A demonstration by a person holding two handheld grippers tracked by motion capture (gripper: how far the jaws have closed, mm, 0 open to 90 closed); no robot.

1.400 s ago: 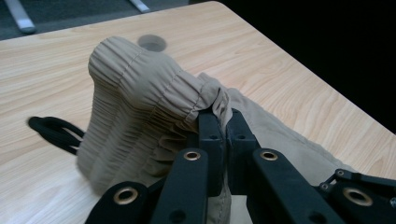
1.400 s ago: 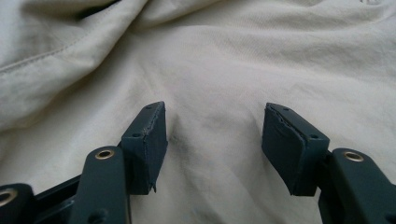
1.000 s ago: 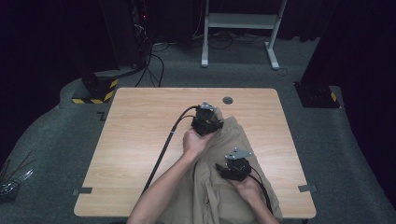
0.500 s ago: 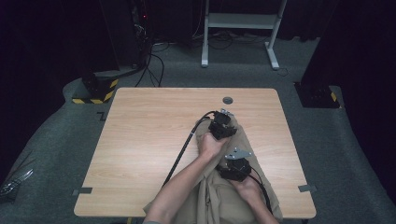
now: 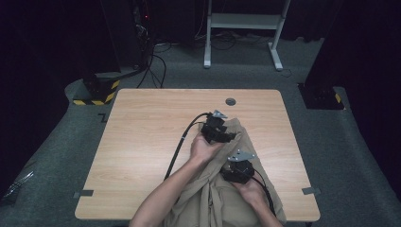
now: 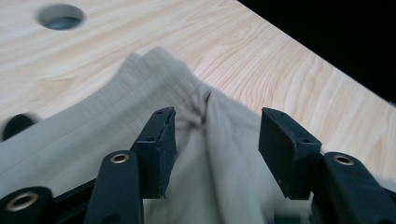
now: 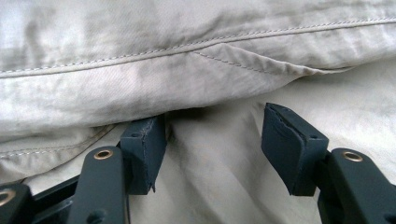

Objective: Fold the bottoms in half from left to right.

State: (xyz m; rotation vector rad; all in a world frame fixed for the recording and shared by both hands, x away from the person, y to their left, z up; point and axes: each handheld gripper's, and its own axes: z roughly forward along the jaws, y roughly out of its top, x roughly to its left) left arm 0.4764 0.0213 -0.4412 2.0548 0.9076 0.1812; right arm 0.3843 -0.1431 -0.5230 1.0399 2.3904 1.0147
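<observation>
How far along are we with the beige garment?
Early. The garment is on the table but rumpled, part hanging over the near edge. The left gripper has just been opening over a bunched fold at the far end; the right gripper sits open on mid cloth. Smoothing and folding remain.

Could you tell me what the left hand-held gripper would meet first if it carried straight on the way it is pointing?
Probably the bunched fold of the beige garment between the just-opened jaws of the left hand-held gripper; beyond lies the table.

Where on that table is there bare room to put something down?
The whole left half of the table is bare wood, out to the black cable. A strip along the far edge by the round hole is free. The beige garment crowds the near right.
</observation>
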